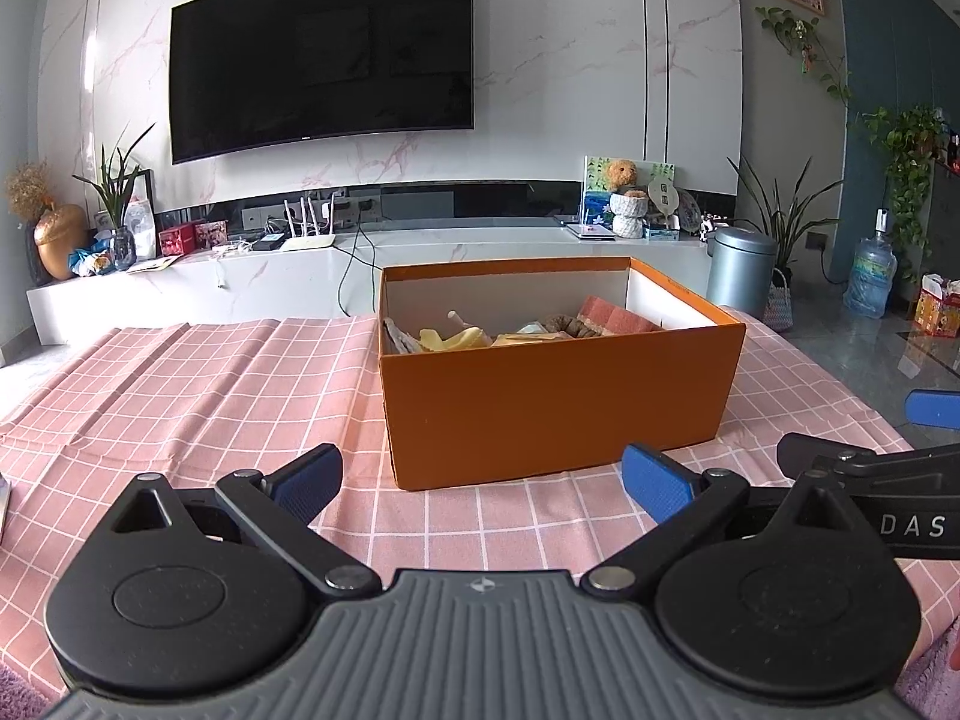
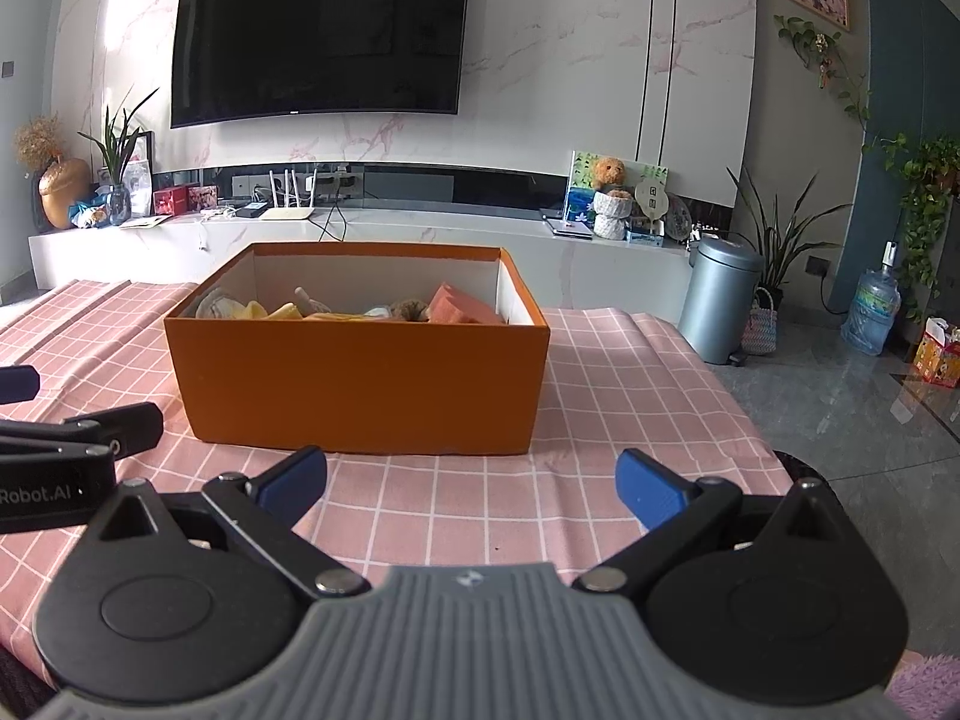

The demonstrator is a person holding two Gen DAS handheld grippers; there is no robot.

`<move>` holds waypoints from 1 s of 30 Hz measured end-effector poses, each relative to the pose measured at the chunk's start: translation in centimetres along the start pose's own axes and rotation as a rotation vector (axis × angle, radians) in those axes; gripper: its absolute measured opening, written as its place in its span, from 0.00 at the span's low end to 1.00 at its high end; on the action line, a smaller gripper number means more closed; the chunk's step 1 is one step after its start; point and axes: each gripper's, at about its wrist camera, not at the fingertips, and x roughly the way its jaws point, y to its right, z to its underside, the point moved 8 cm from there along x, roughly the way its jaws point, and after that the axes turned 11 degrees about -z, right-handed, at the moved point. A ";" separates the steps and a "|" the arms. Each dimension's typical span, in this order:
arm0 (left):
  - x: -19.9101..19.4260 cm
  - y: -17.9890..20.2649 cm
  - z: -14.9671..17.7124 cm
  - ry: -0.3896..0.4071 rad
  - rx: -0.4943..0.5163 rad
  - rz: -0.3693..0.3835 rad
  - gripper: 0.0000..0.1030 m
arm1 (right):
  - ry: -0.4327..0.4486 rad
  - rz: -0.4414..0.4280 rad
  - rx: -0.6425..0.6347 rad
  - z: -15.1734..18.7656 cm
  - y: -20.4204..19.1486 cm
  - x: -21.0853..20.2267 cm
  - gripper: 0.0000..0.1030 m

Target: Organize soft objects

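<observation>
Sitting open-topped, orange box (image 2: pixel 360 384) holding jumbled soft items (image 2: pixel 336 309).

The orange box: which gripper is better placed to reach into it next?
Probably right. The orange box sits nearly centred before the open right gripper; for the open left gripper it lies off to the right.

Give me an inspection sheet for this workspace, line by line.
Surface: pink checked cloth, creased at its far edge.
Job's things: orange box open, soft items piled inside.
Clutter: nothing seen on the cloth.
Grippers: left gripper and right gripper both open, empty, short of the box.
Cables: black cable hangs off the TV shelf.
Surroundings: TV, bin, plants, water bottle.
</observation>
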 end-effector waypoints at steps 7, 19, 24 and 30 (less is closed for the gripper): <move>0.1 0.0 0.1 -0.003 0.000 0.003 1.00 | 0.003 0.001 0.000 -0.1 0.0 -0.1 0.98; 0.1 -0.1 0.2 -0.004 -0.001 0.002 1.00 | 0.002 0.000 0.002 -0.1 0.0 -0.1 0.98; 0.0 -0.3 0.5 -0.007 -0.002 -0.002 1.00 | 0.004 0.000 0.004 -0.1 0.0 -0.2 0.98; -0.1 -0.4 0.6 -0.003 -0.001 -0.007 1.00 | 0.002 0.001 0.004 -0.1 0.1 -0.1 0.98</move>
